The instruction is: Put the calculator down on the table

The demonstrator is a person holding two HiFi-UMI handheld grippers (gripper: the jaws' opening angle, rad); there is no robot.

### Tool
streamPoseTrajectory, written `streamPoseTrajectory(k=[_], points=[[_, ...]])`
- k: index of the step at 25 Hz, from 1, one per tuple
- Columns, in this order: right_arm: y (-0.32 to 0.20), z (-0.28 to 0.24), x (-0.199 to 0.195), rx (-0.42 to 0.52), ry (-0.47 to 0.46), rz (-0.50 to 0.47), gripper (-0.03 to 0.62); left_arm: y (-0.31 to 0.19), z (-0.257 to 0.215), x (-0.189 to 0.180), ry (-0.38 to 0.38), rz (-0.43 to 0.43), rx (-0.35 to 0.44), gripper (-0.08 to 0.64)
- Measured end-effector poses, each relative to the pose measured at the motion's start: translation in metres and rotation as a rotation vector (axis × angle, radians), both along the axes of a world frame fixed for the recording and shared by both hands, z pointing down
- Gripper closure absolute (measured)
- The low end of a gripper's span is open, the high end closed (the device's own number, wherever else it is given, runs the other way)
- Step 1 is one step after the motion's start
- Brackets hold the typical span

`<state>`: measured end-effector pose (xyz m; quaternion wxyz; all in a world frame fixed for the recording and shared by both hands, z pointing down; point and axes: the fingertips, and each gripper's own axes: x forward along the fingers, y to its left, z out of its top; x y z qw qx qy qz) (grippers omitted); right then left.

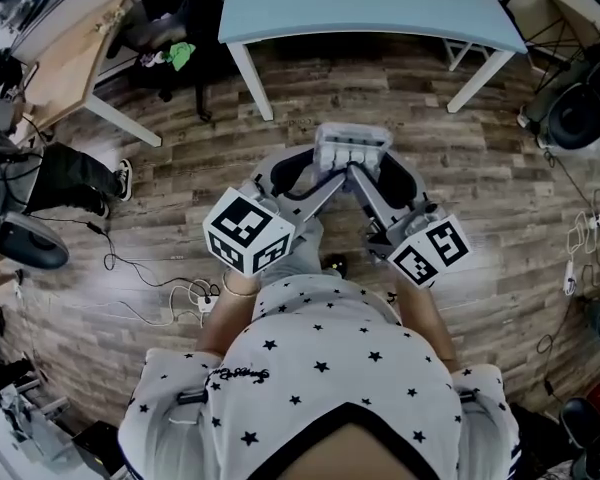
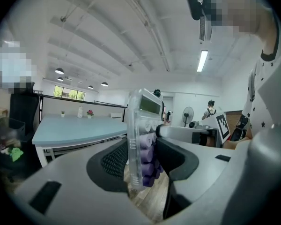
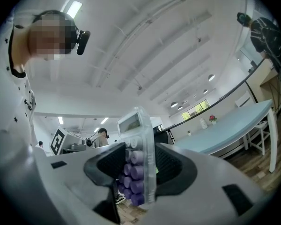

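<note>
My left gripper (image 2: 143, 159) and right gripper (image 3: 138, 168) both have their fingers clamped on the calculator (image 1: 352, 148), up over the floor (image 1: 480, 168), near me. The blue desk (image 1: 370, 8) lies far ahead, so nothing's placed yet. Left to do, I'd say: reach it, lower, release.
</note>
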<state>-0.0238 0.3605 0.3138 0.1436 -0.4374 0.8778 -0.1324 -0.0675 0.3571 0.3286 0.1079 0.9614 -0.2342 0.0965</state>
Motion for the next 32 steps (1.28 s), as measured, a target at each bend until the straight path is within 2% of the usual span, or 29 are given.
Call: streamPoseTrajectory(k=[11,32], points=[[-0.041,0.001,0.021,-0.008,0.011,0.067,0.409,-0.044,0.001,0.021,0.022,0.063,0.001,0.35],[-0.178,0.002,0.015,-0.039,0.02,0.121,0.408,-0.182,0.002,0.016,0.047,0.116,-0.013,0.35]])
